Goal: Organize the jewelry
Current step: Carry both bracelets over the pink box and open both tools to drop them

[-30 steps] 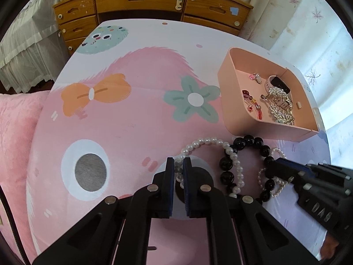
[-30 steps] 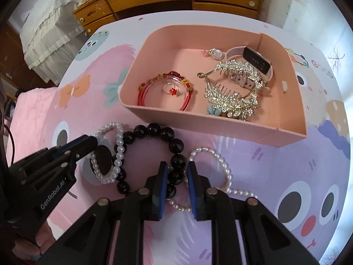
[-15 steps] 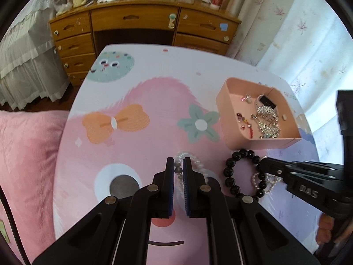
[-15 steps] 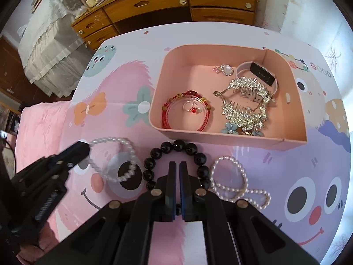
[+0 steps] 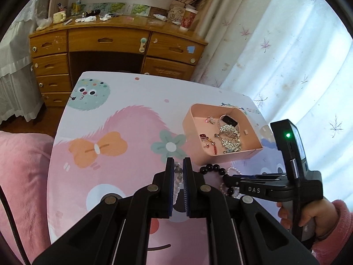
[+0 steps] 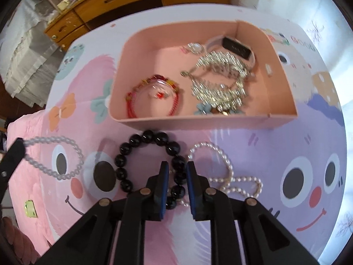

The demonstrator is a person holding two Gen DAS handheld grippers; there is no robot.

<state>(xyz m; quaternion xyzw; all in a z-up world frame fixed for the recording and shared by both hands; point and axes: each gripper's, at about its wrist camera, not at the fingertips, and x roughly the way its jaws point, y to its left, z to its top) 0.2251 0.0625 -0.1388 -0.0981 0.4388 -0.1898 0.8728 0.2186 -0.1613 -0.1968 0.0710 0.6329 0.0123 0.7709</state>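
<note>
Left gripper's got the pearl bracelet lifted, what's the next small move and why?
Probably carry it toward the pink box and release over its bare left side. The left gripper is shut on the pearl bracelet, which hangs clear of the table, and the box already holds other jewelry.

Both grippers are black plastic, with long angular arms and round silver screws at the joints. The left gripper (image 5: 178, 167) and the right gripper (image 6: 177, 172) have blue pads inside the fingers. The right tool's body shows the white letters "DAS", a green light and a black cable. The right hand (image 5: 308, 216) wears a fluffy pink sleeve (image 5: 335, 227).
</note>
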